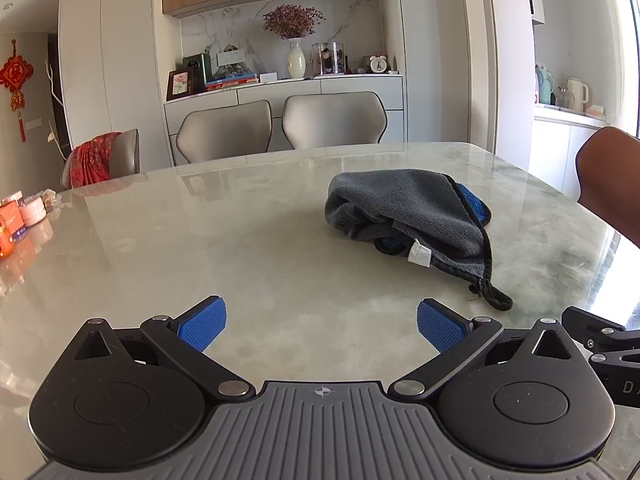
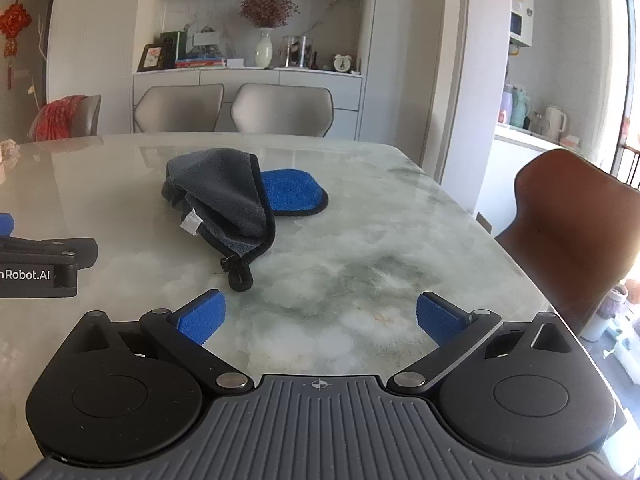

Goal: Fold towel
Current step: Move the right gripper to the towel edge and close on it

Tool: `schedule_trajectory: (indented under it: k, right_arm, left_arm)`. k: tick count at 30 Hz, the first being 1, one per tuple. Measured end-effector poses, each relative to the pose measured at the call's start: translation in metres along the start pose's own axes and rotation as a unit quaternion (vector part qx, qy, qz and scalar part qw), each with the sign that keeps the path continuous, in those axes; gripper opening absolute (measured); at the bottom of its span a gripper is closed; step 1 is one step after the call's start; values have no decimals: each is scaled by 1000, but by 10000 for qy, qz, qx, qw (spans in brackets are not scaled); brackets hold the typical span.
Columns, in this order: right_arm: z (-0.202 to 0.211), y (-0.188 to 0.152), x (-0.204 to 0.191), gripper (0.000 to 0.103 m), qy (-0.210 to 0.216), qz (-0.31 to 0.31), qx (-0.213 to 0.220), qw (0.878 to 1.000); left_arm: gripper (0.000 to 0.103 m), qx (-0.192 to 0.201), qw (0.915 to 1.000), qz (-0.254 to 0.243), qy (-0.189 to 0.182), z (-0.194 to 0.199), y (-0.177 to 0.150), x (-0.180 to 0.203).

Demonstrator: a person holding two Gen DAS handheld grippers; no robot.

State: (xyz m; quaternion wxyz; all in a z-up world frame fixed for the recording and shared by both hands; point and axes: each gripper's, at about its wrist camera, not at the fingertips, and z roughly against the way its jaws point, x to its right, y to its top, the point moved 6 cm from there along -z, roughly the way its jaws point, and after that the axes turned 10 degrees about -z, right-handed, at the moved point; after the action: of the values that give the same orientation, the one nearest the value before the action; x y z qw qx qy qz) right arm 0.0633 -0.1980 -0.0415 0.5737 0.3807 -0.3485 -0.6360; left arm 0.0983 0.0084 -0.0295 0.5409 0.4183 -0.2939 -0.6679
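Note:
A crumpled grey towel (image 1: pixel 404 208) with a blue inner side, black edging, a white tag and a black hanging loop lies bunched on the marble table (image 1: pixel 240 240). In the left wrist view it sits ahead and to the right of my left gripper (image 1: pixel 321 328), which is open and empty, low over the table. In the right wrist view the towel (image 2: pixel 228 204) lies ahead and to the left of my right gripper (image 2: pixel 320 318), also open and empty. The towel's blue corner (image 2: pixel 290 192) lies flat to its right. Neither gripper touches the towel.
Two grey chairs (image 1: pixel 280 126) stand at the table's far edge, a brown chair (image 2: pixel 576 232) at the right edge. Small jars and boxes (image 1: pixel 24 216) sit at the table's left. The left gripper's body (image 2: pixel 40 264) shows at the left of the right wrist view.

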Motion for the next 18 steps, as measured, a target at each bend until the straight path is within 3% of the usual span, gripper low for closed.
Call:
schedule_trajectory:
  k: [8, 12, 18]
  right_arm:
    - [-15, 24, -3, 103, 817, -93, -60, 9966]
    - [-23, 36, -9, 103, 975, 174, 38, 9951]
    - [-40, 53, -27, 103, 883, 906, 222, 9917]
  left_arm:
    - [103, 54, 9997, -213, -98, -17, 18, -17]
    - [103, 107, 9990, -425, 54, -27, 27, -26]
    - [103, 179, 9980, -602, 73, -40, 37, -30]
